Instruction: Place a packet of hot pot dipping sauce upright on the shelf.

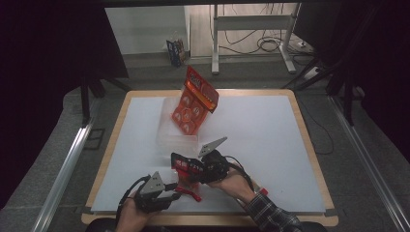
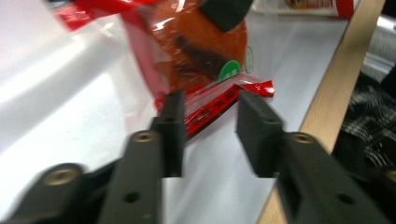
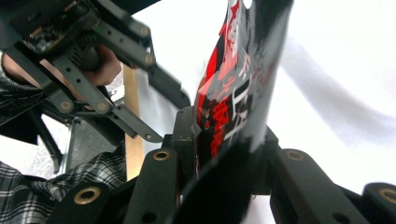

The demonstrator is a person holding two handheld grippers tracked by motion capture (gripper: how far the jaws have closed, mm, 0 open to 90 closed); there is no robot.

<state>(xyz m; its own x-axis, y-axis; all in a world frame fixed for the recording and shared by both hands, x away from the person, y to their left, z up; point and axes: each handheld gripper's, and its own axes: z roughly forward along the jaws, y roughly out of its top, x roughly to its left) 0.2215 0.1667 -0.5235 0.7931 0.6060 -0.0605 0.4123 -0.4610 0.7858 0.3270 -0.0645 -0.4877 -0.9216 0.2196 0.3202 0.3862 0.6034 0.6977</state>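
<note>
Where the near edge of the white table (image 1: 270,145) meets the person's hands, both grippers work on one red and black snack packet (image 1: 187,170). The right gripper (image 3: 224,140) has its jaws clamped on the packet's black printed end, which stands up between them in the right gripper view. The left gripper (image 2: 208,133) points at the packet's opposite end: its jaws stand partly apart, with the red sealed strip (image 2: 215,105) lying between the pads. One pad looks to be against the strip and the other stands clear, so no firm pinch is seen there. Through the clear wrapper an orange-brown snack with a green round sticker (image 2: 229,71) is visible in the left gripper view. The packet sits at the near middle of the table, just above the wooden border (image 1: 309,140), and is held between the two grippers.

Farther back, left of the table's centre, a larger orange packet (image 1: 193,104) leans upright, tilted to the right, in a clear plastic box (image 1: 167,133). It stands well apart from both grippers. A plaid sleeve (image 1: 270,215) covers the right forearm.
</note>
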